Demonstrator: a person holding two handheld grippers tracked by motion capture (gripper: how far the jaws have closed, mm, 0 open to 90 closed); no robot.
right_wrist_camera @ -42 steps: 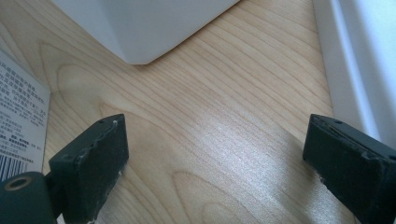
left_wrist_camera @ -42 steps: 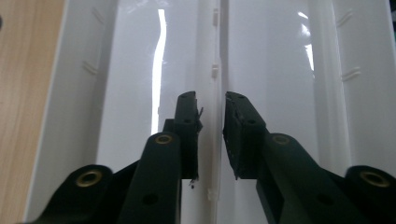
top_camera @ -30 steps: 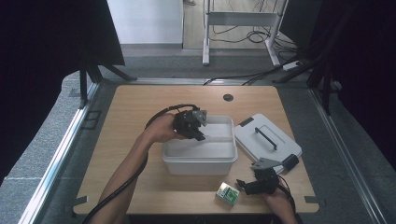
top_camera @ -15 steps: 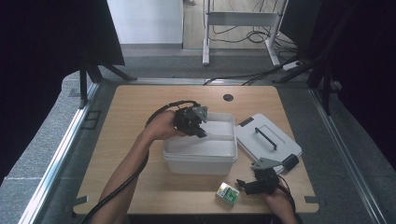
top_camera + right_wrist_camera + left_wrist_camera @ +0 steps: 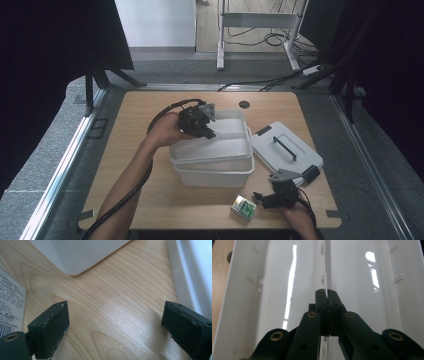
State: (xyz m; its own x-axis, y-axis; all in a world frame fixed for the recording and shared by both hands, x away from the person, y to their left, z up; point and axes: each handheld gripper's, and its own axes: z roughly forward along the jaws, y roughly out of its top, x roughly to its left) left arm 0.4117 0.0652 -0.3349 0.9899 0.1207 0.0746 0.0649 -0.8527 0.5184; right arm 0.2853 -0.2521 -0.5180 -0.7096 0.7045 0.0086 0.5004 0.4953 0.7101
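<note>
- Gripping the rim of the upper white bin (image 5: 227,145), the left gripper (image 5: 200,122) has its jaws pressed together on the thin plastic edge; the left gripper view shows the wall (image 5: 325,277) pinched between the two black pads.
- Upper bin sits tilted inside a second white bin (image 5: 215,175), its left side raised, both near the middle of the tabletop (image 5: 145,115).
- Left hand (image 5: 167,131) wraps the gripper body, forearm coming in from the near edge.
- Right gripper (image 5: 267,199) lies low near the near-right corner, jaws spread wide over bare wood (image 5: 112,315), nothing between them.
- Small green-and-white box (image 5: 243,207) rests just beside the right gripper, toward the near edge; its printed face (image 5: 11,310) shows at the left of the right gripper view.
- White lid with dark handle (image 5: 286,151) lies flat by the right edge, just beside the bins.
</note>
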